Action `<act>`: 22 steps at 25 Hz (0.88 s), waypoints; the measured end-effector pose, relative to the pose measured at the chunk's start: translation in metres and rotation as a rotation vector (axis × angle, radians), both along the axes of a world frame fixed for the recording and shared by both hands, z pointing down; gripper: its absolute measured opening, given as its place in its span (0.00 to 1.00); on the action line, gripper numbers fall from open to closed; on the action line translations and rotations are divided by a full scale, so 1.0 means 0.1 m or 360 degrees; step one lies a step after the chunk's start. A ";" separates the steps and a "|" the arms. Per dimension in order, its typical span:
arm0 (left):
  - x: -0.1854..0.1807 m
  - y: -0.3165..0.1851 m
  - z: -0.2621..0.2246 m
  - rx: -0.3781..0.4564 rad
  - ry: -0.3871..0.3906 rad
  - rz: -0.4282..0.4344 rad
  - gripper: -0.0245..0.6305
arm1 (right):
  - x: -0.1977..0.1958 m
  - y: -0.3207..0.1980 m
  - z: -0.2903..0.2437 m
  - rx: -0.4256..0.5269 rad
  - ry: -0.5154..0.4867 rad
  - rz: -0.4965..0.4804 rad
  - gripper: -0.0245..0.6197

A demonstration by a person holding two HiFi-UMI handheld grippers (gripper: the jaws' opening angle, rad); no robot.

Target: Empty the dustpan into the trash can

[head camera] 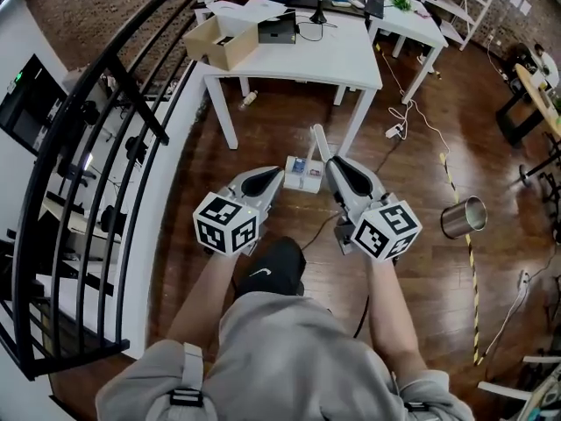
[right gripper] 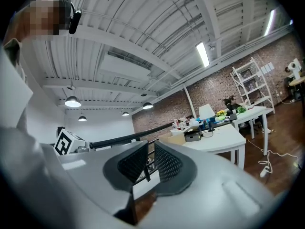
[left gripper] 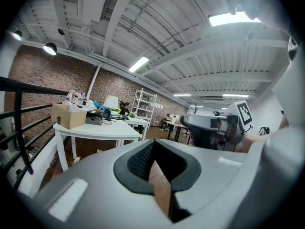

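Observation:
In the head view a white dustpan (head camera: 302, 174) with an upright handle stands on the wood floor, just in front of a white table. My left gripper (head camera: 273, 177) points at its left side and my right gripper (head camera: 332, 167) at its right side, both close to it. Each gripper is shut with nothing between its pads. A shiny metal trash can (head camera: 463, 217) stands on the floor to the right, apart from both grippers. The left gripper (left gripper: 153, 145) in its own view looks level across the room, and the right gripper (right gripper: 149, 152) does the same; neither view shows the dustpan.
The white table (head camera: 300, 60) carries a cardboard box (head camera: 220, 42), a lamp and papers. A black railing (head camera: 103, 152) runs along the left. Cables and a power strip (head camera: 394, 131) lie on the floor, and striped tape (head camera: 470, 266) runs past the can. A black shoe (head camera: 273, 267) is below the grippers.

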State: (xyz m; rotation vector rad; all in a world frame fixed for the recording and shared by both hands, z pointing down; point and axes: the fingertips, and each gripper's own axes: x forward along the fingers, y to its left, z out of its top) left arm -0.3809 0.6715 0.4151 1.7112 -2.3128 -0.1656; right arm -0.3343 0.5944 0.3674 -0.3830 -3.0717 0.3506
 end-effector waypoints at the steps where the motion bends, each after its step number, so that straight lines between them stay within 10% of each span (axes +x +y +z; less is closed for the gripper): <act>1: -0.03 -0.04 0.03 -0.0002 0.0007 0.0006 0.04 | -0.02 -0.03 0.03 0.0003 0.0010 0.0007 0.06; 15: -1.33 -0.93 0.44 -0.0037 -0.0024 0.0175 0.04 | -1.18 -0.89 0.48 0.0142 0.0160 0.0279 0.18; 22: -1.91 -1.40 0.90 -0.0116 -0.0004 0.0322 0.04 | -1.83 -1.23 1.52 0.0244 0.0572 0.0418 0.37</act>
